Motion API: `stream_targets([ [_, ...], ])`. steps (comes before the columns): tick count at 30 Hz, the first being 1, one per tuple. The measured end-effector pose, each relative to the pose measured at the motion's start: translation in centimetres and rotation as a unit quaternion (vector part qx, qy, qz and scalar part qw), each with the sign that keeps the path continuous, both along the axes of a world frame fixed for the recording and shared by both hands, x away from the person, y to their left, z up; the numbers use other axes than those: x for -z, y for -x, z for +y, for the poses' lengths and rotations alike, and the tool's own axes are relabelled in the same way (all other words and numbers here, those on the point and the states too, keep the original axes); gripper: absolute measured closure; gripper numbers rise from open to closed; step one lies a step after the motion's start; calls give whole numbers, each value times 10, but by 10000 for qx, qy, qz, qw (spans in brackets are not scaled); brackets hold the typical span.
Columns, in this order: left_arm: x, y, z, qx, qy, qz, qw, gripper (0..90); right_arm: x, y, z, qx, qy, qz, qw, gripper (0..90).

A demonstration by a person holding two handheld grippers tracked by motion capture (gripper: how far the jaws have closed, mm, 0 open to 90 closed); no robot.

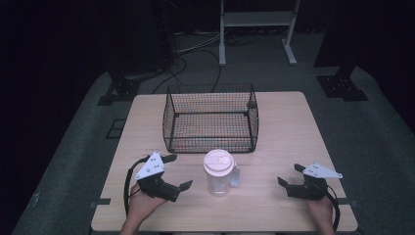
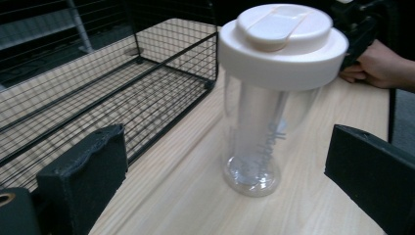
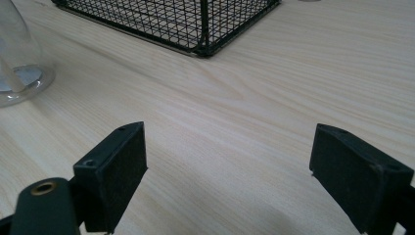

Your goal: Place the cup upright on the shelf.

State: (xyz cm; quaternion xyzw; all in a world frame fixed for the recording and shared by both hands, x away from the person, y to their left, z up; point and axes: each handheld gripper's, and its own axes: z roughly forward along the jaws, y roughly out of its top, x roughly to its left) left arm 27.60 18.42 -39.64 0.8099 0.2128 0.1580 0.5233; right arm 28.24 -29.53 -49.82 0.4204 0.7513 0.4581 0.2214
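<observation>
A clear plastic shaker cup (image 1: pixel 219 174) with a cream lid stands upright on the wooden table (image 1: pixel 288 127), in front of a black wire basket (image 1: pixel 211 117). My left gripper (image 1: pixel 177 171) is open to the left of the cup, jaws wide apart and empty. In the left gripper view the cup (image 2: pixel 266 107) stands a short way ahead, between the lines of the jaws of the left gripper (image 2: pixel 225 176). My right gripper (image 1: pixel 288 175) is open and empty to the right of the cup. The cup's base (image 3: pixel 19 73) sits at the left edge of the right gripper view, beyond the right gripper (image 3: pixel 230 166).
The basket (image 2: pixel 98 93) is empty, and its corner (image 3: pixel 205 29) lies ahead of the right gripper. A person's hand (image 2: pixel 377 66) holding the other gripper appears behind the cup. A metal frame (image 1: pixel 257 29) and cables lie on the floor beyond the table.
</observation>
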Motion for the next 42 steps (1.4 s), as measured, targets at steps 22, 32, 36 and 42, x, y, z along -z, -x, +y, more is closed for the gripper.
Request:
stream_targets([
  [22, -17, 3, -28, 655, -309, 173, 9972, 0, 0, 0, 0, -31, -7, -8, 10000, 129],
  [32, -19, -6, -47, 876, -677, 335, 9933, 0, 0, 0, 0, -42, -20, -12, 10000, 129],
  [36, -20, -11, -53, 928, -818, 389, 9915, 0, 0, 0, 0, -44, -25, -13, 10000, 129],
  [42, -21, -21, -62, 957, -978, 505, 9893, 0, 0, 0, -1, -65, -44, -16, 10000, 129],
])
